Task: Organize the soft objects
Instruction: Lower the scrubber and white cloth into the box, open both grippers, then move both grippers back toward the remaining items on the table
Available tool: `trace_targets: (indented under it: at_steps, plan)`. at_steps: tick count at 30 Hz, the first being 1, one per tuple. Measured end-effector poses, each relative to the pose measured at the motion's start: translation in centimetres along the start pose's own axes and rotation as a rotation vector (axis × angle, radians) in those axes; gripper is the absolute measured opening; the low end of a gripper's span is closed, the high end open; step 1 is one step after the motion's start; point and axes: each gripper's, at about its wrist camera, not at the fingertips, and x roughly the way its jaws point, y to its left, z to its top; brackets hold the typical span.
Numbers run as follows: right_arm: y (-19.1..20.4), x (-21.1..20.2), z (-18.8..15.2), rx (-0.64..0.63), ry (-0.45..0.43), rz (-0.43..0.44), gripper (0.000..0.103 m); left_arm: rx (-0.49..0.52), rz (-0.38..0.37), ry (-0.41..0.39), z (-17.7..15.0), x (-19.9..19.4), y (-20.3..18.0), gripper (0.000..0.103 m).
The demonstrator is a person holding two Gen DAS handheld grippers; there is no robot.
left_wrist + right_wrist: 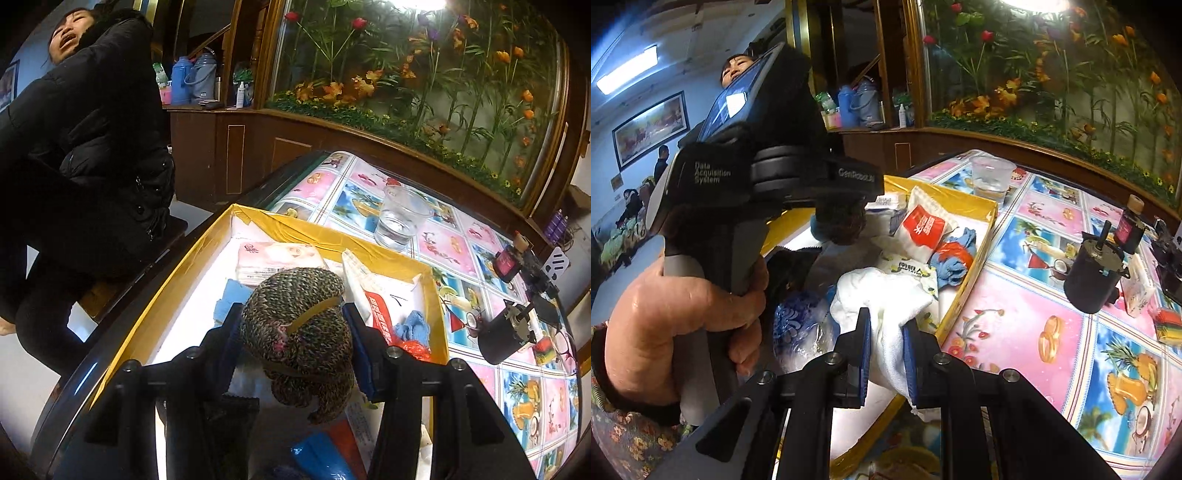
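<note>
1. Nearest the lens of the left wrist camera, the left gripper point(295, 332) is clenched on a brown knitted bundle point(299, 325) bound with a yellow band; the pads press it from both sides and it hangs over the near half of the yellow-rimmed box point(332, 230), not yet set down.
2. Over at the right wrist camera, the right gripper point(886, 354) is pinched tight on a white cloth point(882, 295); the cloth bunches above the jaws and trails below them, at the near edge of the same box, just left of its right wall.
3. Already lying in the box: a pink tissue pack point(275, 258) at the far left; a red-and-white packet point(925, 229) leaning toward the far right; a blue knit piece point(955, 266) with something orange beside it near the right wall; a blue cloth point(231, 299) on the white floor to the left; so a fair share of the soft things looks gathered.
4. Left to do, as I judge it: both held pieces need lowering and letting go inside the box; whether more soft items wait outside I cannot tell.
5. On the patterned tablecloth point(1034, 295) to the right stand a clear plastic cup point(400, 218) and a black motor point(1091, 275), hard things well apart from the box; they seem no part of the sorting.
</note>
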Motion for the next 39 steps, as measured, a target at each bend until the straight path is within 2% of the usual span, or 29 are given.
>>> trace_targets:
  at_steps: [8,11,14,18,22,24,27,29,33,39]
  plan:
    - [0.6,0.6,-0.3,-0.006,0.023,0.045,0.018,0.007,0.041,-0.020,0.1,0.1,-0.2,0.053]
    - [0.7,0.9,-0.3,-0.016,0.026,0.056,0.020,0.007,0.055,-0.044,0.1,-0.2,-0.3,0.065]
    - [0.4,0.7,-0.3,-0.010,0.020,0.065,0.021,0.008,0.065,-0.076,0.1,-0.7,-0.3,0.070]
    - [-0.1,0.2,0.0,0.005,0.008,0.072,0.030,0.018,0.062,-0.102,0.3,-1.1,-0.6,0.077]
    - [-0.4,-0.7,0.2,0.019,-0.031,0.083,0.034,0.023,0.051,-0.135,0.3,-1.7,-1.0,0.081]
    - [-0.7,-1.2,0.3,0.033,-0.053,0.083,0.041,0.021,0.048,-0.152,0.3,-2.0,-1.0,0.084]
    - [-1.3,-2.3,0.6,0.057,-0.097,0.091,0.042,0.011,0.034,-0.171,0.3,-2.3,-1.0,0.085]
    - [-2.0,-3.2,0.9,0.083,-0.135,0.093,0.042,0.009,0.030,-0.179,0.3,-2.6,-1.2,0.085]
    - [-5.1,-4.9,1.5,0.171,-0.194,0.067,0.051,0.029,-0.005,-0.183,-0.1,-3.5,-2.2,0.085]
    - [-11.0,-6.3,1.2,0.319,-0.203,0.008,0.051,0.090,-0.083,-0.187,-1.4,-5.3,-5.3,0.085]
